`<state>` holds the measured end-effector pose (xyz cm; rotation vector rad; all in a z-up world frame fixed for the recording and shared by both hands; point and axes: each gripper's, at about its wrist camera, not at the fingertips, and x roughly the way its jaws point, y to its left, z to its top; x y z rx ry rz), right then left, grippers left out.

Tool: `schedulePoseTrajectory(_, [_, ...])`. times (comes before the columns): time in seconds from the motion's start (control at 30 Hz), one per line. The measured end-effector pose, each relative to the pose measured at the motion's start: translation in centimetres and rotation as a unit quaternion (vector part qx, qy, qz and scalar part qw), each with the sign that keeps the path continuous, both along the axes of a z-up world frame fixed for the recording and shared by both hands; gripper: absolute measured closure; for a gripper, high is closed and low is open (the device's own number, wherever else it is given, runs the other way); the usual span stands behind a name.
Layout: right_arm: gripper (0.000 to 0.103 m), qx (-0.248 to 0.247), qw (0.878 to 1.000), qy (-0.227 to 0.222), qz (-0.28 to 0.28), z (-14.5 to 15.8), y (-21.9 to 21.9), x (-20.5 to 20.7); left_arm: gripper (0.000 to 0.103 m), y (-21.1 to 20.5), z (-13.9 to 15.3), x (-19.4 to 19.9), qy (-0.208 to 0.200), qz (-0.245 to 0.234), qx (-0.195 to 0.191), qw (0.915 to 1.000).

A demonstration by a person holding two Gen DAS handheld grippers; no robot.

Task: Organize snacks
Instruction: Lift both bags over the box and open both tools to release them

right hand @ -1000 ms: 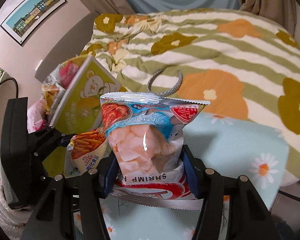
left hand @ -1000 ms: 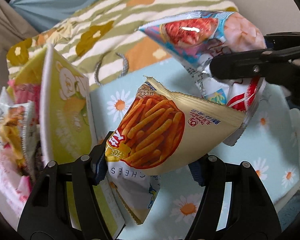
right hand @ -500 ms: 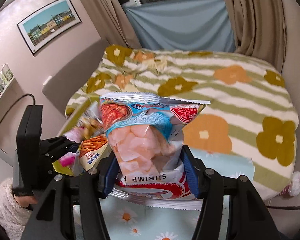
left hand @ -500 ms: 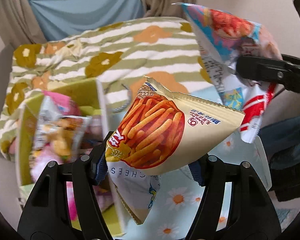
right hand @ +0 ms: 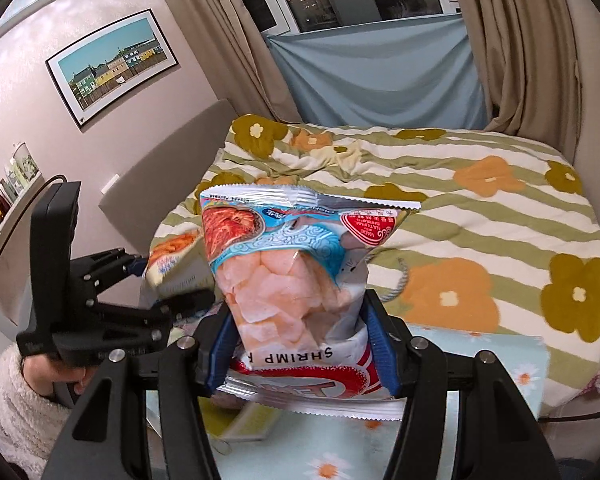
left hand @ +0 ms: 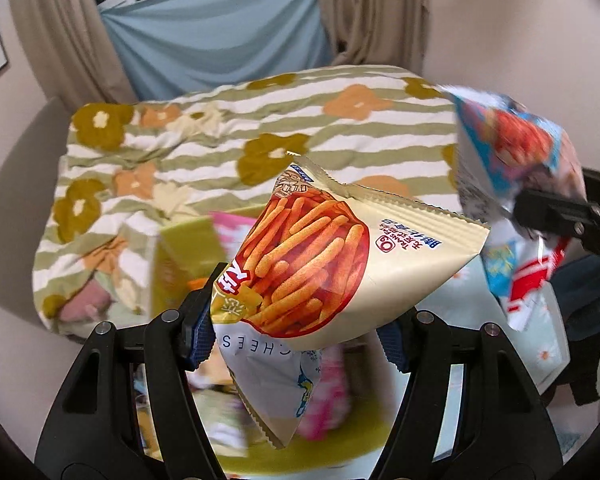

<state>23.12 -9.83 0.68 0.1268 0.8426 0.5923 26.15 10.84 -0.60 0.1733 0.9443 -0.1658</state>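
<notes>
Over the bed: two grippers hang in the air, each with a snack bag.
Bed (right hand: 480,200): big and soft, with a wavy cover of green stripes and orange and olive flowers.
Daisy cloth (right hand: 516,364): pale blue, flat, at the near edge of the bed.
Box (left hand: 188,240): yellow-green, with thin stiff walls, below the left gripper; blurry, with pink packs inside.
Shrimp bag (right hand: 296,280): puffy and shiny, with a clear window that shows pale pink chips and zigzag sealed ends. It is clamped low down in the right gripper (right hand: 300,344), upside down, above the daisy cloth.
Stick bag (left hand: 324,256): cream foil, crinkly, with orange sticks printed on it. It is pinched at one end in the left gripper (left hand: 296,336) and tilts up to the right, over the box.
Jaws: both pairs are squeezed onto their bags.
Step, I think: carry both bags to the box.
How to do it well: keep the squeeze soft so the chips do not break. Lower one bag at a time. Stand it in a free gap, then let go.
</notes>
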Motion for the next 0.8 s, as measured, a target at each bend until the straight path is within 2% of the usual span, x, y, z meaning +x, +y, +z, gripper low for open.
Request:
schedulePoseTrajectory(0.17, [0.049,0.01,1.0,0.01,0.004,-0.6,4.7,0.8,0.037,6.1,-0.8,2.5,0.016,0.02,0.004,0.9997])
schedulePoseTrajectory(0.3, [0.049,0.019,1.0,0.023,0.0,-1.8,8.3,1.6,0.037,9.5,-3.3,4.7,0.041,0.022,0.01,0.9989])
schedulePoseTrajectory(0.4, [0.049,0.028,0.999,0.036,-0.01,-2.8,10.4,2.0,0.037,10.9,-5.2,6.2,0.061,0.017,-0.001,0.998])
schedulePoseTrajectory(0.43, [0.049,0.028,0.999,0.039,-0.013,-3.2,11.1,2.1,0.035,11.3,-5.8,6.6,0.066,0.016,-0.006,0.9977])
schedulePoseTrajectory(0.47, [0.049,0.026,0.999,0.042,-0.016,-3.5,11.7,2.1,0.025,11.6,-6.2,6.9,0.072,0.014,-0.012,0.9973])
schedulePoseTrajectory(0.5, [0.049,0.023,0.999,0.045,-0.018,-3.8,12.2,2.1,0.007,11.8,-6.7,7.2,0.077,0.009,-0.017,0.9969])
schedulePoseTrajectory(0.53, [0.049,0.021,0.998,0.048,-0.02,-4.2,12.7,2.1,0.0,12.0,-6.9,7.2,0.075,0.005,-0.022,0.9969])
schedulePoseTrajectory(0.63, [0.049,0.018,0.998,0.057,-0.026,-4.8,13.1,1.9,0.0,12.4,-6.9,6.8,0.064,-0.003,-0.036,0.9973])
schedulePoseTrajectory(0.8, [0.049,0.006,0.998,0.059,-0.028,-4.6,13.2,1.1,0.0,13.8,-6.3,4.6,0.059,0.011,-0.061,0.9963])
